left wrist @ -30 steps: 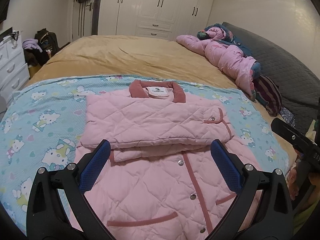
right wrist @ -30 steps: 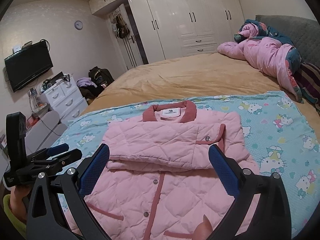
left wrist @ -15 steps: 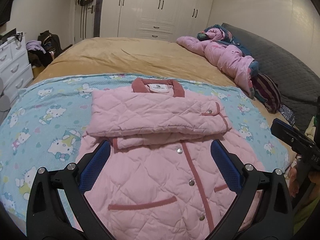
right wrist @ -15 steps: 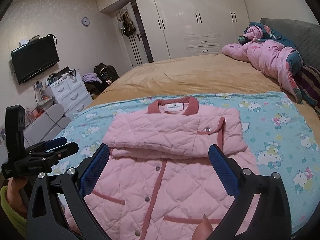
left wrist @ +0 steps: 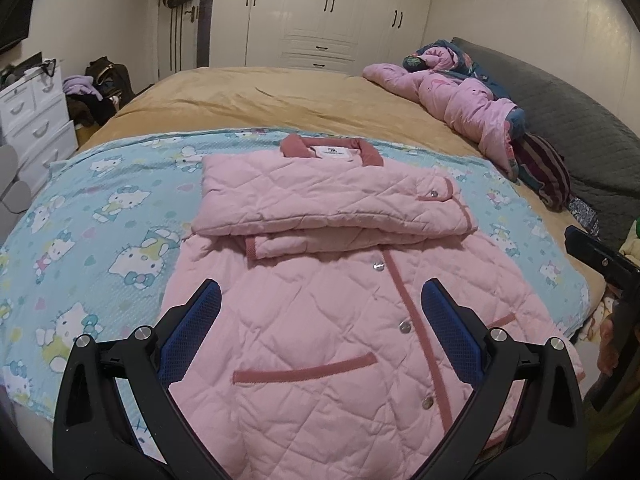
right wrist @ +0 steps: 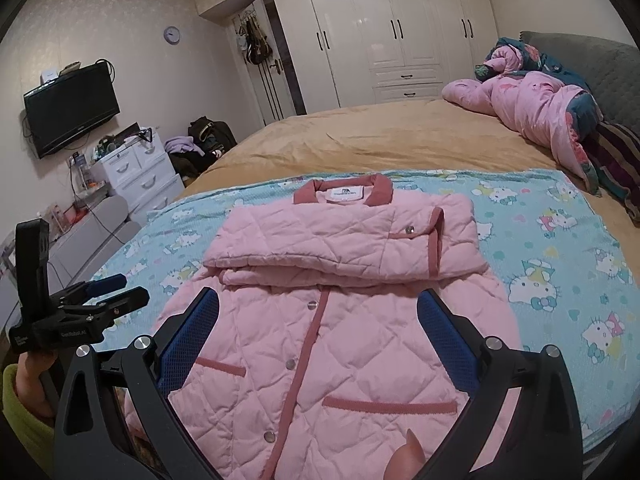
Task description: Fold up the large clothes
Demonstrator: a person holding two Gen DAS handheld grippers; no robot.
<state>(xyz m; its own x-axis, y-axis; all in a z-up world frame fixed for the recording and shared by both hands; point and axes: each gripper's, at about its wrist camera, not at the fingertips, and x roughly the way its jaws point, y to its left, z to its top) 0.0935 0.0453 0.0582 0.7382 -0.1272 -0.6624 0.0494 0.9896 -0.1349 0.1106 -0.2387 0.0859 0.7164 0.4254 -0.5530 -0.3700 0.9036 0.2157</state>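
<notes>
Jacket (left wrist: 320,312) first: a pink quilted one, lying face up on the cartoon-cat blanket (left wrist: 100,240) spread over the near end of the bed (left wrist: 280,100). Its long axis runs straight away from the person, collar (left wrist: 332,152) at the far end, hem nearest the edge where they stand. Both sleeves (left wrist: 332,208) are already folded across the chest in a flat stack, so by my reckoning the step left is to bring the hem up toward the collar.

The left tongs (left wrist: 320,316) hover above the lower half of the jacket with the blue pads spread wide, gripping nothing. The right tongs (right wrist: 318,320) do the same, equally spread and empty. Each sits over its own side of the hem, the left nearer the pocket trim (left wrist: 304,370) on that side, so neither has a clear advantage; the lift looks like a two-handed one along the near edge.

That near edge is what I cannot see. The hem is cut off by the bottom of both views and masked by the black frames of the tongs, so whether it lies flat or hangs over the mattress edge is unclear. A fingertip (right wrist: 406,456) pokes into the right wrist view.
</notes>
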